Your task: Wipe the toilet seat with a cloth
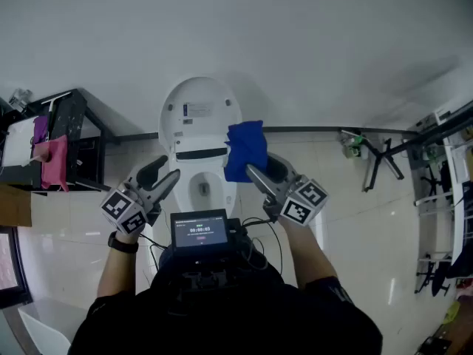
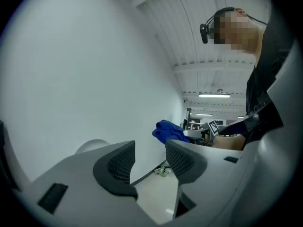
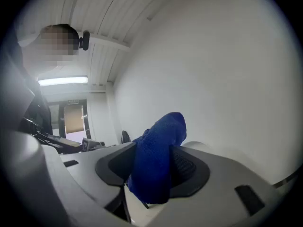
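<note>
- Head view: white wall on top, pale tiled floor below. The toilet stands against the wall, dead centre in front of the person.
- Toilet lid is up against the wall, so the toilet seat is exposed. Part of it is hidden behind the cloth and the chest-mounted screen.
- Black shelf unit is at far left with a pink rag hanging on it, well apart from the action.
- Right gripper is raised over the right side of the bowl. Right gripper view shows its jaws clamped on the blue cloth, with a wad sticking out past the tips. My read: that leaves fabric, not jaw, to meet the seat.
- Cloth is in the air in front of the lid and touches nothing on the toilet. No wiping contact yet.
- Left gripper hovers over the left side of the bowl. Left gripper view shows its jaws parted with nothing between them. Looks parked clear so the right has room.
- Next, as I judge it: lower the cloth onto the seat ring.
</note>
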`<state>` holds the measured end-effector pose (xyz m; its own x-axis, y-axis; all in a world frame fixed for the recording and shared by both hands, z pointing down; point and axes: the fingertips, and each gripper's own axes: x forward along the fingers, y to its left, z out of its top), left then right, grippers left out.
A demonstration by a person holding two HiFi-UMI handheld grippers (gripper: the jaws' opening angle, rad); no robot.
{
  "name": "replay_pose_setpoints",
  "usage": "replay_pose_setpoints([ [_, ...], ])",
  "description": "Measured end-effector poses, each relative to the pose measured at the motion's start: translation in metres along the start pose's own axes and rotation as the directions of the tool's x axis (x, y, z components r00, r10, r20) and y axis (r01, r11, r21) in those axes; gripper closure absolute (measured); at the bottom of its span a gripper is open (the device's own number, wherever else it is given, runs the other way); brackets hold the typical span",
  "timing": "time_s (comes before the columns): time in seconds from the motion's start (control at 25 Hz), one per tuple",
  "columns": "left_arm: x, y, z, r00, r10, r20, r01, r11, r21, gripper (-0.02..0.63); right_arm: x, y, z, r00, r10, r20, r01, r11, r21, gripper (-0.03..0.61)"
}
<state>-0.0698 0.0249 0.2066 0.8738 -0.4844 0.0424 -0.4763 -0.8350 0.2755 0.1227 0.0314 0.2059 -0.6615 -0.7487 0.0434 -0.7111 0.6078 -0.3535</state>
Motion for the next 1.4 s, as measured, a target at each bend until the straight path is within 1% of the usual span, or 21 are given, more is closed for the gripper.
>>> replay_pose_setpoints([
  [0.52,0.003,0.010,-0.008,1.000,0.015,-0.013,-0.015,1.000,-0.013,0.413,0.015,-0.009,-0.012,1.000,-0.002,-0.028,0.002,1.000,-0.007,0.364],
  [0.64,0.003,0.011,-0.013,1.000,0.008,-0.023,-0.008,1.000,-0.002,0.413,0.019,-0.017,-0.019,0.999,-0.012,-0.048,0.012,1.000,-0.013,0.365],
  [0.8,-0.001,0.030,-0.039,0.997,0.033,-0.066,-0.032,0.999,0.026,0.413,0.026,-0.035,-0.037,0.996,-0.027,-0.089,0.025,0.999,-0.024,0.365],
  [0.96,0.004,0.043,-0.057,0.993,0.054,-0.108,-0.052,0.998,0.020,0.413,0.041,-0.065,-0.068,0.985,-0.052,-0.163,0.046,0.998,-0.039,0.365],
  [1.08,0.008,0.059,-0.078,0.988,0.064,-0.141,-0.062,0.998,0.021,0.413,0.058,-0.091,-0.103,0.966,-0.060,-0.252,0.051,0.998,-0.041,0.367],
  [1.24,0.013,0.075,-0.108,0.979,0.066,-0.192,-0.061,0.998,0.029,0.396,0.083,-0.119,-0.161,0.926,-0.054,-0.374,0.029,0.997,-0.073,0.367],
  [1.32,0.019,0.081,-0.121,0.976,0.065,-0.209,-0.062,0.998,0.019,0.397,0.094,-0.135,-0.195,0.893,-0.064,-0.446,0.007,0.992,-0.128,0.367],
  [1.4,0.027,0.084,-0.134,0.970,0.063,-0.233,-0.067,0.998,-0.009,0.396,0.103,-0.150,-0.231,0.846,-0.083,-0.527,-0.025,0.980,-0.195,0.367],
])
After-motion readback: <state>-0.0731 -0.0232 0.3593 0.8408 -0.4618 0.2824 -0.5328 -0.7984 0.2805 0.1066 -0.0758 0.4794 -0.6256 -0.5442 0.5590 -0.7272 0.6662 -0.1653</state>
